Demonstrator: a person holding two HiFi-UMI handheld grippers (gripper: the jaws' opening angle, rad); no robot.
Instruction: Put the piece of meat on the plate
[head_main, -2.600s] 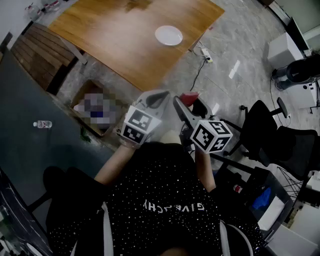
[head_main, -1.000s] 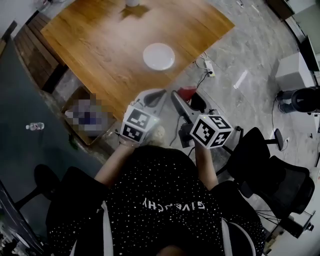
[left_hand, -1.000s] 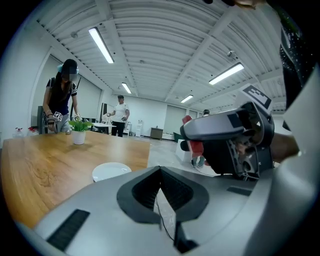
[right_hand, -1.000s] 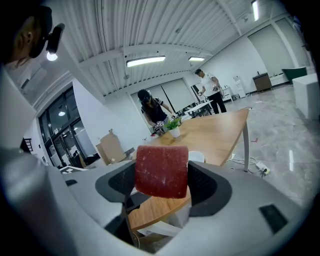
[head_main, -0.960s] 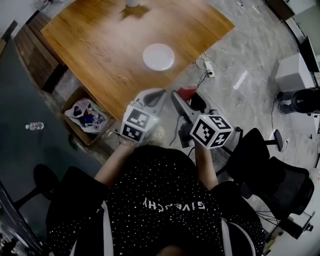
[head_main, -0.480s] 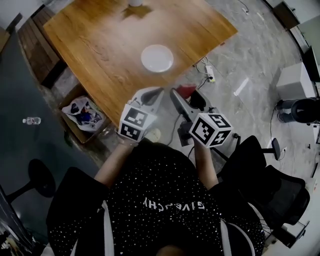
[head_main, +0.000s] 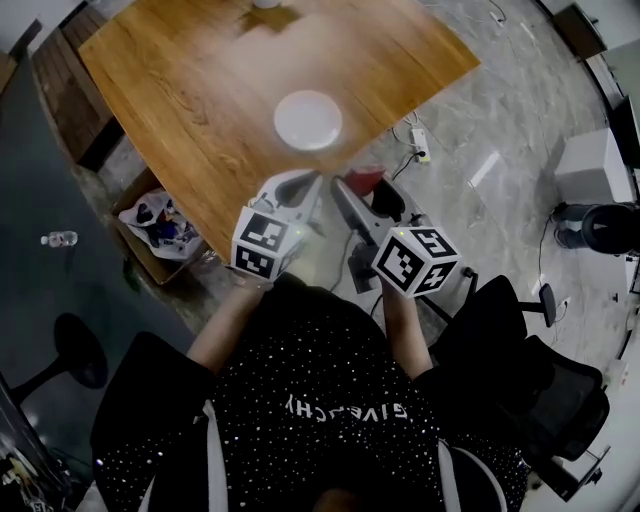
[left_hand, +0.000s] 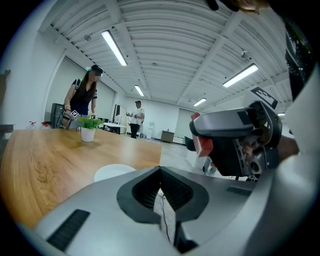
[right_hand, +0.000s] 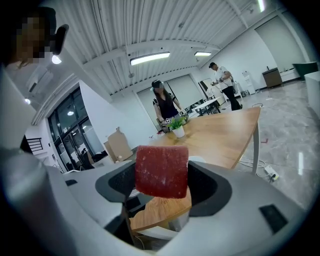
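Observation:
A red square piece of meat (right_hand: 161, 171) fills the middle of the right gripper view, with my right gripper (right_hand: 162, 192) shut on it; in the head view the piece of meat (head_main: 367, 180) pokes out past the jaw tips of the right gripper (head_main: 352, 195). The white plate (head_main: 308, 119) lies bare on the wooden table (head_main: 200, 80), ahead of both grippers and apart from them. My left gripper (head_main: 296, 185) is shut with nothing in it, its jaws closed together (left_hand: 161, 176). The plate (left_hand: 114, 172) shows just past its tips, low on the table (left_hand: 45, 155).
A potted plant (left_hand: 88, 127) stands at the table's far end. A cardboard box of rubbish (head_main: 155, 225) sits on the floor left of the table corner. A power strip (head_main: 419, 143) and cable lie on the floor to the right. Black office chairs (head_main: 530, 370) stand behind right. People stand far off.
The table and plate have drawn nearer to both grippers and shifted left in the head view. The meat stays held in the right gripper.

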